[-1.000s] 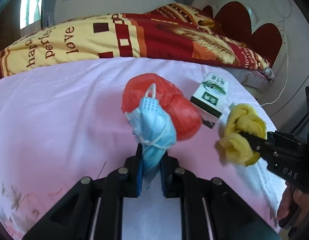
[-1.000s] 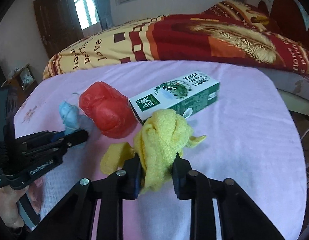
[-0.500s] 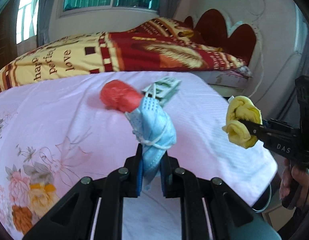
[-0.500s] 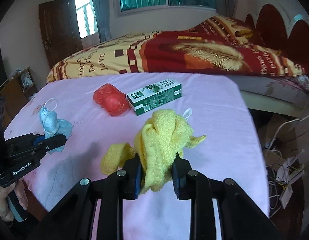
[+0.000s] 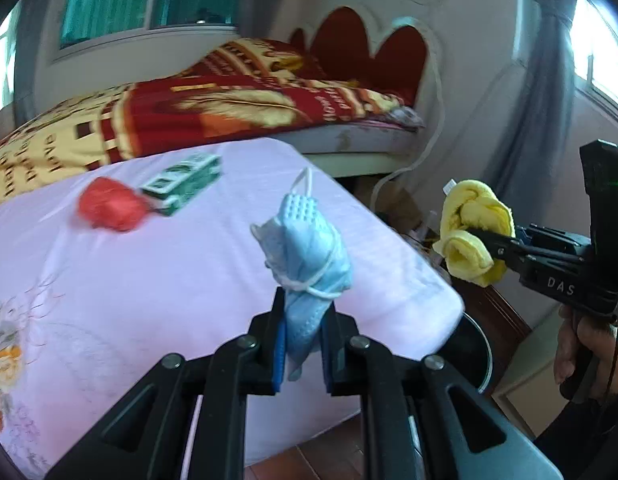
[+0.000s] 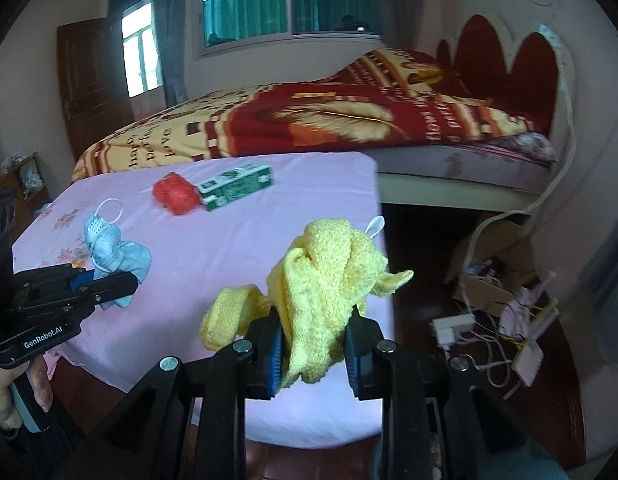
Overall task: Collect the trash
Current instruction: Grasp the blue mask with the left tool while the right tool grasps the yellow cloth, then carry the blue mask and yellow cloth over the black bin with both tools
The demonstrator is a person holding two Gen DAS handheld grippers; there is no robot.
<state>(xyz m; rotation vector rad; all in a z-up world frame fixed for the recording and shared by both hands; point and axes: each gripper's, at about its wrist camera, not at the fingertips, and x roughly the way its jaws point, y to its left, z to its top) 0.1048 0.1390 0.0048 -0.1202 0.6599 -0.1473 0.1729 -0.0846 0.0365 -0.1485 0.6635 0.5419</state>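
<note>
My left gripper [image 5: 303, 344] is shut on a crumpled blue face mask [image 5: 305, 248] and holds it in the air above the pink bed sheet [image 5: 149, 280]. It also shows in the right wrist view [image 6: 113, 256]. My right gripper [image 6: 315, 354] is shut on a bunched yellow cloth [image 6: 329, 276], held off the bed's corner; the cloth shows in the left wrist view [image 5: 473, 232]. A crumpled red plastic bag [image 5: 109, 208] and a green and white carton [image 5: 185, 184] lie on the sheet farther back.
A red and yellow quilt [image 6: 309, 120] covers the far part of the bed, before a red headboard [image 6: 505, 56]. A dark round bin rim [image 5: 469, 352] shows below the bed corner. Cardboard, cables and a power strip [image 6: 493, 312] litter the floor at right.
Both grippers have pulled back and away from the bed with their loads. The red bag and the carton now look smaller and farther off. The floor beside the bed has come into view.
</note>
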